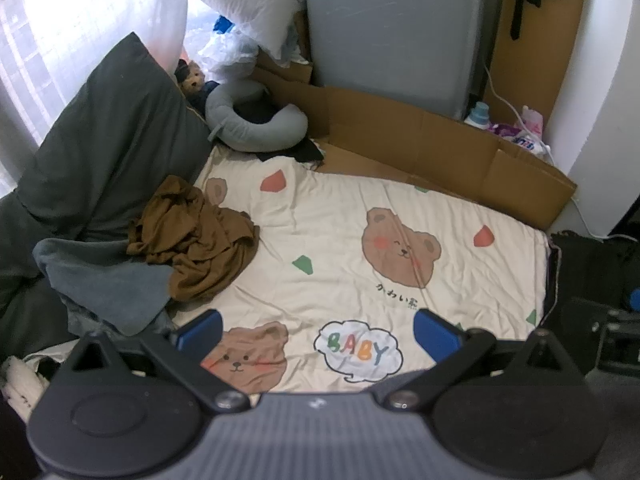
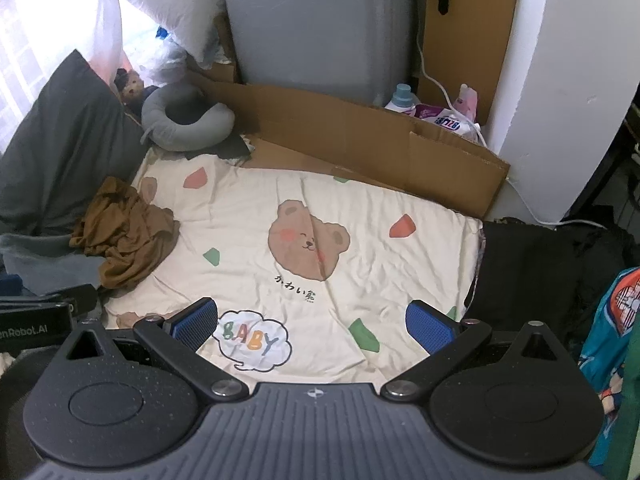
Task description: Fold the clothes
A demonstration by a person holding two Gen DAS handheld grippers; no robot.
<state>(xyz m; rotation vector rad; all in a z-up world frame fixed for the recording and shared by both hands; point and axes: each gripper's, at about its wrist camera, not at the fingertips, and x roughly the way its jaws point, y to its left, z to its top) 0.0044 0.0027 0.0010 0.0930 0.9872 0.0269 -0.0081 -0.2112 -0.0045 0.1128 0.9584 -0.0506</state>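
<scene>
A crumpled brown garment (image 1: 196, 236) lies at the left edge of the cream bear-print sheet (image 1: 360, 208); it also shows in the right wrist view (image 2: 124, 236). A grey-blue garment (image 1: 108, 280) lies partly under it, to its left. A dark garment pile (image 2: 532, 272) sits off the sheet's right edge. My left gripper (image 1: 318, 334) is open and empty above the sheet's near edge. My right gripper (image 2: 312, 322) is open and empty above the "BABY" print (image 2: 252, 340). The left gripper's body (image 2: 36, 320) shows at the right view's left edge.
A dark grey pillow (image 1: 108, 140) leans at the left. A grey neck pillow (image 1: 248, 120) and a teddy bear (image 1: 192, 80) sit at the back. Flattened cardboard (image 1: 420, 148) and a grey cabinet (image 1: 396, 32) border the far side. A colourful cloth (image 2: 612, 360) hangs at right.
</scene>
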